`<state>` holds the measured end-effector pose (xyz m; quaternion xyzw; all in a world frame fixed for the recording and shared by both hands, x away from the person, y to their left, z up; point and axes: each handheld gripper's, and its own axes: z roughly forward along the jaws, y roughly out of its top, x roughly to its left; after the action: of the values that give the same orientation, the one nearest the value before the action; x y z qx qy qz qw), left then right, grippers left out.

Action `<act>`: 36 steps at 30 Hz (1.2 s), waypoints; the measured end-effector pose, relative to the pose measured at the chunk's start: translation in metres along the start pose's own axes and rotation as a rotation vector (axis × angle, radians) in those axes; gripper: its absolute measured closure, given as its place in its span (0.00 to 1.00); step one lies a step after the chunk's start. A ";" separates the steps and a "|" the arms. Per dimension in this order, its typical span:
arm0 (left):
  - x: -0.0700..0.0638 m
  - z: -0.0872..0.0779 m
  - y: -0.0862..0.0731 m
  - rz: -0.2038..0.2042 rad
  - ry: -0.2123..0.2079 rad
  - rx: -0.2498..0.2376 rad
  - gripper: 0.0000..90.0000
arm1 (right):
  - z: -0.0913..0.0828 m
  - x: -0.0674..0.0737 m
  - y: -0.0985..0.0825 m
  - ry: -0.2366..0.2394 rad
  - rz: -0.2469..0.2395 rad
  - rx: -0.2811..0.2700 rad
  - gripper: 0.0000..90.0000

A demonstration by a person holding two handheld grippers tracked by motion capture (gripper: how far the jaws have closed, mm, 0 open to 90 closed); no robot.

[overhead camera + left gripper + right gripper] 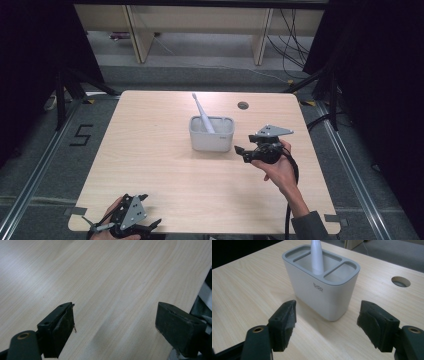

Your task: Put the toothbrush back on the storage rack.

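Note:
A white toothbrush holder (212, 133) with a grey rim stands near the middle of the table; a white toothbrush (202, 112) leans upright in its middle compartment. In the right gripper view the holder (322, 282) stands just beyond the jaws, with the toothbrush handle (317, 256) rising out of frame. My right gripper (241, 152) hovers just right of the holder, pointing at it, open with nothing between its jaws (327, 325). My left gripper (150, 226) rests at the table's near left edge, open over bare wood (115, 325).
The light wooden table (150, 150) has a round cable hole (243, 105) behind the holder, also in the right gripper view (400, 281). Dark floor, rails and desk legs lie beyond the far edge.

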<state>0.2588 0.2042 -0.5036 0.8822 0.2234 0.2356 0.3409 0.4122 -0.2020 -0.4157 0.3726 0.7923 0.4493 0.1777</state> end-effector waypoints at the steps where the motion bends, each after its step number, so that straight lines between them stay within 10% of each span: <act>1: 0.000 0.000 0.000 -0.003 0.007 -0.002 0.17 | -0.001 0.000 -0.001 0.004 0.004 -0.001 0.33; 36: 0.000 -0.001 0.000 0.010 0.012 0.008 0.17 | -0.002 0.032 -0.048 0.059 0.001 -0.012 0.23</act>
<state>0.2589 0.2045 -0.5029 0.8833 0.2218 0.2418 0.3349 0.3691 -0.1950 -0.4537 0.3585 0.7942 0.4652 0.1560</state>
